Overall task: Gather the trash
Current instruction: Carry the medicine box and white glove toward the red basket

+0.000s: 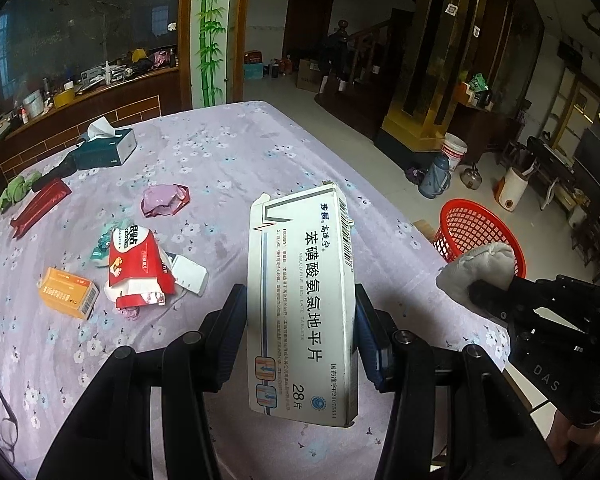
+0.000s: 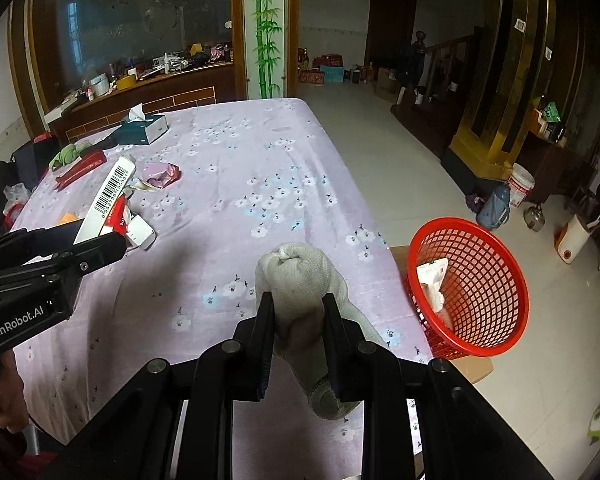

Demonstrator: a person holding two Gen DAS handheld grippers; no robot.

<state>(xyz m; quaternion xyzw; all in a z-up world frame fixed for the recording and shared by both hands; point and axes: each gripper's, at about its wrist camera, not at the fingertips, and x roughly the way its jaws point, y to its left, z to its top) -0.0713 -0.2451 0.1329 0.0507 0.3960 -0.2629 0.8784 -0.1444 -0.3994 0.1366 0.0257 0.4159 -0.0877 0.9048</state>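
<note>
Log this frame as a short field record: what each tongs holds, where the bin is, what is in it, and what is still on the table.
left tongs: shut on white medicine box, held above the table
right tongs: shut on grey knit glove
bin: red mesh basket beside the table's right edge, on a cardboard box
bin contents: a white wrapper; the rest is unclear
table: purple floral cloth
still on table: red-and-white packet, orange box, pink wrapper, long red packet, tissue box
</note>
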